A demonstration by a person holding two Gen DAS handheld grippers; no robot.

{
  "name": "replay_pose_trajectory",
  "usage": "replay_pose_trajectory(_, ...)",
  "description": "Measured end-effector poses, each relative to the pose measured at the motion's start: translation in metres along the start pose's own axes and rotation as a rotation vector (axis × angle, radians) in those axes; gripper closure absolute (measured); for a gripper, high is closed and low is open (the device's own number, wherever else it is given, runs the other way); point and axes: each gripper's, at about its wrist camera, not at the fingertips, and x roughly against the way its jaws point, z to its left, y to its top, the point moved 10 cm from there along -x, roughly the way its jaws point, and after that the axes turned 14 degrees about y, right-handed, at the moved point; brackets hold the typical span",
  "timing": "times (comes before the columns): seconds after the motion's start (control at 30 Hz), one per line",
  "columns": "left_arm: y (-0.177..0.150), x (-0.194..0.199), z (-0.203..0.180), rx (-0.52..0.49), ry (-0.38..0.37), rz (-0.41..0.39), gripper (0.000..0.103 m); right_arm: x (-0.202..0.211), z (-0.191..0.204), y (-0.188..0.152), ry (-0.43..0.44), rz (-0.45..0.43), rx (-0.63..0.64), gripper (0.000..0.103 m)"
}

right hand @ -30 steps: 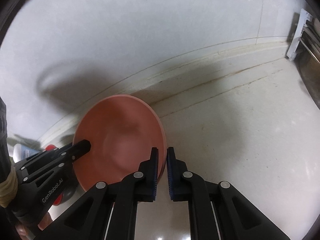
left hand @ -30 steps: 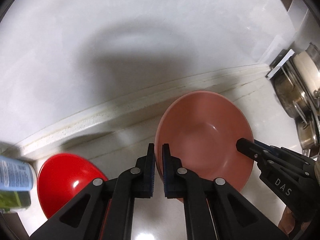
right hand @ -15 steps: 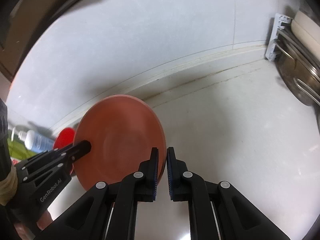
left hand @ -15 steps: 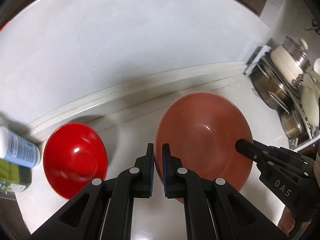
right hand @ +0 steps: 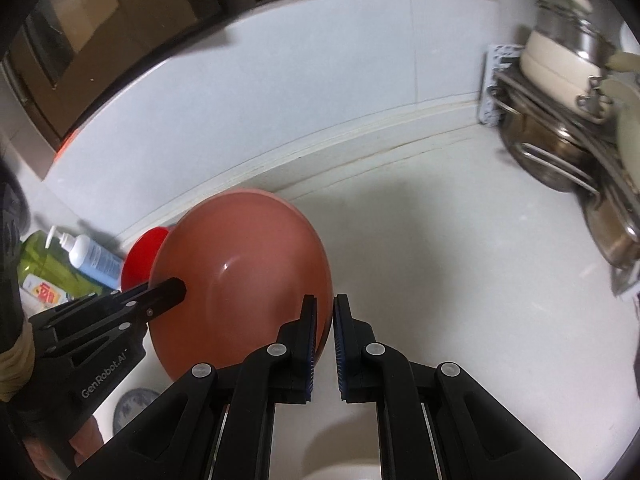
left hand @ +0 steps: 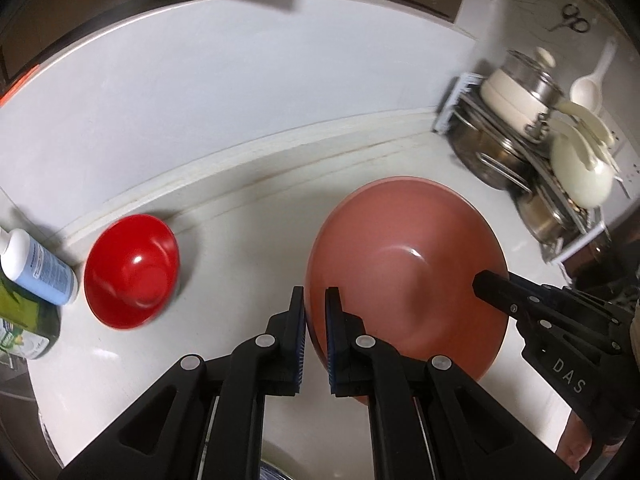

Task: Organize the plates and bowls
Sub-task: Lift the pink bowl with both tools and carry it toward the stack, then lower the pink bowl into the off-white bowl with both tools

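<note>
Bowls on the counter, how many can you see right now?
2. The large pink bowl is held by its rim between the left gripper and right gripper. The small red bowl sits left of it, near the bottles. Others may be hidden.

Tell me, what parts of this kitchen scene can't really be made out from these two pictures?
- Red bowl: right wrist view, mostly hidden behind the pink bowl.
- Bluish plate: right wrist view, largely covered by the left tongs; pattern unclear.
- Bottle labels: left wrist view, print too small and cut off by the edge.
- Rack of pots: both views, blurred and crowded; contents uncertain.
- Pink bowl's underside: facing away in both views.
</note>
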Motion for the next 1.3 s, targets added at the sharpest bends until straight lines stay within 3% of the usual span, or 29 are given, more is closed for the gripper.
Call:
replay_pose_trajectory(0.4, -0.04, 0.048, -0.034, -0.046, -0.049, -0.041, 0.094, 0.064, -0.007, -0.053, -0.044, -0.058, -0.031, 0.093)
replay_pose_trajectory(0.63, -0.069, 0.06, -0.053, -0.103, -0.084, -0.025, 0.091, 0.088, -0.012, -0.087, -0.072, -0.073, -0.071, 0.093)
replay_pose_trajectory(1.3, -0.136, 0.047, -0.087, -0.163, -0.105, 0.086, 0.088, 0.095, -0.044, -0.168, -0.103, 0.019, -0.195, 0.093)
